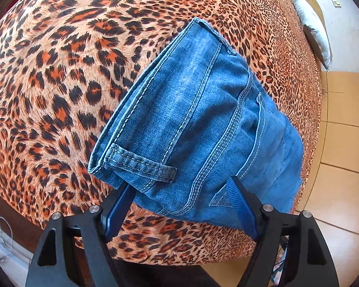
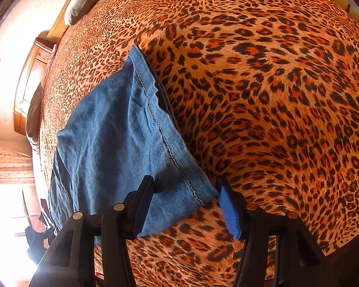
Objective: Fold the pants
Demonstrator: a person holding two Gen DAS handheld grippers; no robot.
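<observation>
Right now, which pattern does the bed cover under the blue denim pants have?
Leopard print, orange with black spots; right wrist view shows it best.

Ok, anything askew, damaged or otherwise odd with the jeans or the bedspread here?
Nothing stands out. The jeans lie undamaged on the leopard-print bedspread, waistband end between the open fingers of the left gripper, hem end between those of the right gripper. The hem end is only lightly wrinkled.

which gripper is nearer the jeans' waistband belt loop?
Left. The left gripper straddles the jeans just below the belt loop; the right gripper sits at the leg hem.
</observation>
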